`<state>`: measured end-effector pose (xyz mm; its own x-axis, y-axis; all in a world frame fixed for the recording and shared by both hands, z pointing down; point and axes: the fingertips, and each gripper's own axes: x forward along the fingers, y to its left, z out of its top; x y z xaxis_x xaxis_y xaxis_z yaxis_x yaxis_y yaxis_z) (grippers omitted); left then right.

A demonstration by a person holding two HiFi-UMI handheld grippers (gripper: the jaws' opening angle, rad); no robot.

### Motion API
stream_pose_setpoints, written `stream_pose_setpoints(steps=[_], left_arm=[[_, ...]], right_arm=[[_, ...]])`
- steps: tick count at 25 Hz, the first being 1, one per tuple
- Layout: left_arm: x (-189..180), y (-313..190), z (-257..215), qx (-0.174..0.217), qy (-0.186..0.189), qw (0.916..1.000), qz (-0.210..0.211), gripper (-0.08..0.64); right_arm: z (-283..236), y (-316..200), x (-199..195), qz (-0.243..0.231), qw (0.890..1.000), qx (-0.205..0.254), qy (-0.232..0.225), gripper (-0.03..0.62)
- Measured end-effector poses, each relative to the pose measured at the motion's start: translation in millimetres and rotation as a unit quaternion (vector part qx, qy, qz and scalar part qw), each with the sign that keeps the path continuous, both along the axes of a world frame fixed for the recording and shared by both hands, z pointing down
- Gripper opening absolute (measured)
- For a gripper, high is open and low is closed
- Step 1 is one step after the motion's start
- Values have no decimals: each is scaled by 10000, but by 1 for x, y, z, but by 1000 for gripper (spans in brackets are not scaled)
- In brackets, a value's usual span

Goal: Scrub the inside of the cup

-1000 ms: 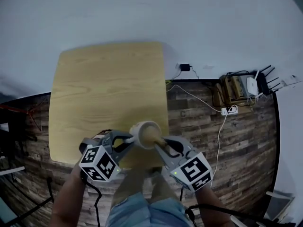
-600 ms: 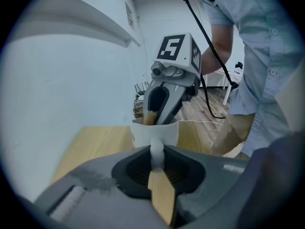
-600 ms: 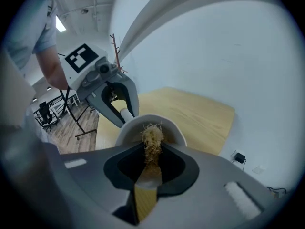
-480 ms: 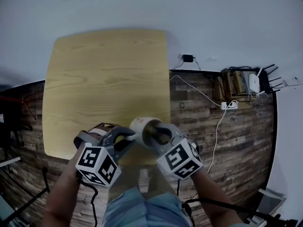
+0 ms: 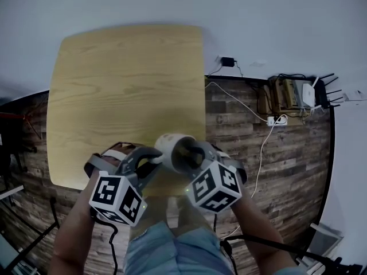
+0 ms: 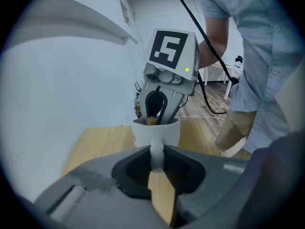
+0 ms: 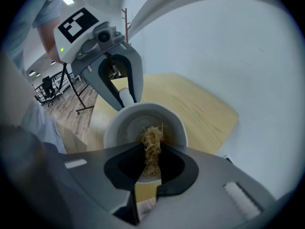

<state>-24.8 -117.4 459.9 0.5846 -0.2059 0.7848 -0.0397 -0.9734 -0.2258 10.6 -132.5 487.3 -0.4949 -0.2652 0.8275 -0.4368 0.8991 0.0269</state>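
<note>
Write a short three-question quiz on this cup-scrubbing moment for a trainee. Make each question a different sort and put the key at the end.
1. True or false: the left tongs grip the cup by its handle.
2. Pick one. What do the right tongs hold?
A. a folded cloth
B. a fibre scrubber
C. nothing
3. Short answer: which camera view looks straight into the cup's opening?

Key
1. True
2. B
3. The right gripper view
</note>
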Motion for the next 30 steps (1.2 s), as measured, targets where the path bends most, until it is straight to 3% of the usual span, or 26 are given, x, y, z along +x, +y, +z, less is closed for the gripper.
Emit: stream_pose_setpoints(steps=[8,13,16,20,30], left_arm=[[-6,3,-1,46,-16,9999,-150,69],[-4,3,-1,31,-10,9999,-162,69],[-1,-1,1,-8,5,9999,-147,69],[-1,0,1,23,-41,10000,-46,69],[0,-2,1,168,-178,9997,74,67]], right_arm=[[3,19,-6,-207,9964,-814,86,55],[0,27,-10,-260,9879,-1471,-421,55],[-9,20,-15,-56,9798,-1728,-1008,55],[-24,8,-23,519,9718,-1610,-1641,55],[-37,-20,1,1349,9719,-992,-1657,55]])
